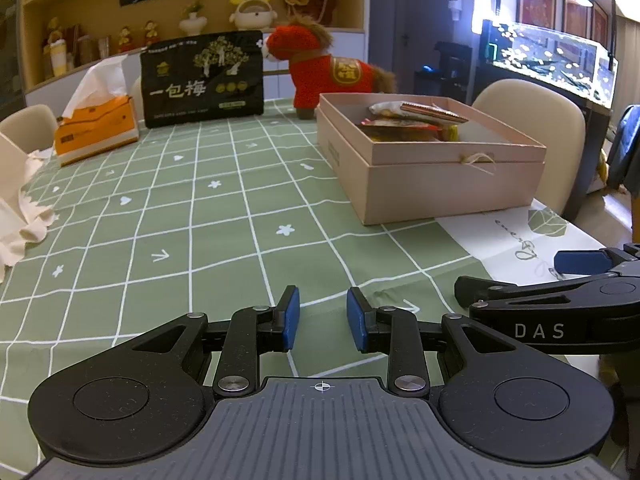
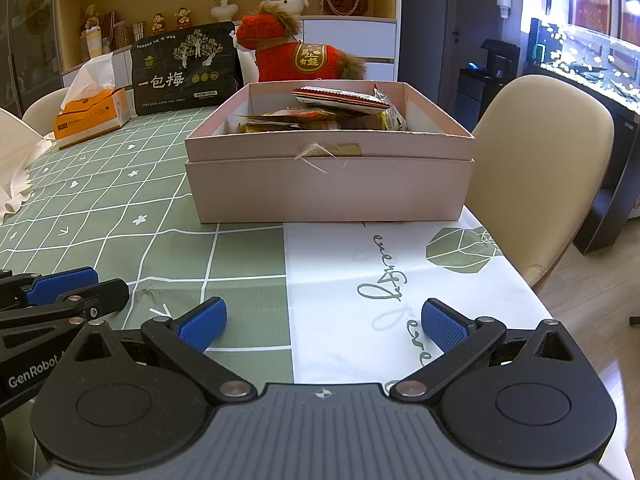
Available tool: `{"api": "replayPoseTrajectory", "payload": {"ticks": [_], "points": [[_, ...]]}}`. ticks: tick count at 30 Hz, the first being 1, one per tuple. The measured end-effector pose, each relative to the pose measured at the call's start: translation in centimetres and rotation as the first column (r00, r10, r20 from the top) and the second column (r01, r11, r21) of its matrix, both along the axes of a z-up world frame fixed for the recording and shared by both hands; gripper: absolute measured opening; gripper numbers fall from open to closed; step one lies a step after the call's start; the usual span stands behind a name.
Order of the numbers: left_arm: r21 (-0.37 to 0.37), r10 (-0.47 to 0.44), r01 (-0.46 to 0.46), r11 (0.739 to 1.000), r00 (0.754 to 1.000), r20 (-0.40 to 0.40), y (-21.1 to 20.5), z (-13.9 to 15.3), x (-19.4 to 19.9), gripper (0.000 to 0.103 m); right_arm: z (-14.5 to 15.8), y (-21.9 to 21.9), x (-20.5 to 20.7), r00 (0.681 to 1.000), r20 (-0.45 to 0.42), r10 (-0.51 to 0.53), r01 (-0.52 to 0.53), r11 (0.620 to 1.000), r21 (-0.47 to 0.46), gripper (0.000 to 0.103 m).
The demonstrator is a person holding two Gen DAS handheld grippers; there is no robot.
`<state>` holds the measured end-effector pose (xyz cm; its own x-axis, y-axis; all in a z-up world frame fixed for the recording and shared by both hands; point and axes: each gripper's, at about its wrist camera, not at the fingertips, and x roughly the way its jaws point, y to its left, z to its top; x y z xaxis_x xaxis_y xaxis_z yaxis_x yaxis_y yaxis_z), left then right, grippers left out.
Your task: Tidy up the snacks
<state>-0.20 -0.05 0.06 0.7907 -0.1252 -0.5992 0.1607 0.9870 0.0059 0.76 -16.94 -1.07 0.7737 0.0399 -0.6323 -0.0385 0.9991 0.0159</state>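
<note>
The left hand-held gripper [image 1: 323,319] sits at 6 o'clock, its blue pads a small gap apart with nothing between them, above the green grid-patterned counter [image 1: 224,216]. At 3 o'clock, the right hand-held gripper [image 1: 520,276] enters side-on. The pink cardboard box [image 1: 432,176] at 1 o'clock holds crinkled snack packets [image 1: 412,118]. A black plum bag [image 1: 202,78] stands at 11 o'clock, an orange tissue box [image 1: 96,130] left of it.

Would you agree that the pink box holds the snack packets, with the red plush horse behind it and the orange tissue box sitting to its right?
Not quite: the orange tissue box sits to the left of the pink box, not its right, as the right wrist view shows. The rest holds: the snack packets lie in the box and the red plush horse stands behind it.
</note>
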Motion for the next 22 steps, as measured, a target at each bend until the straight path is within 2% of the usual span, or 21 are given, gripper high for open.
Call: {"api": "replayPoseTrajectory", "payload": {"ticks": [22], "points": [[-0.008, -0.005, 0.005, 1.0, 1.0, 0.0, 0.06, 0.01, -0.01, 0.031, 0.0, 0.02, 0.0, 1.0, 0.0, 0.0, 0.0, 1.0, 0.0, 0.103]]}}
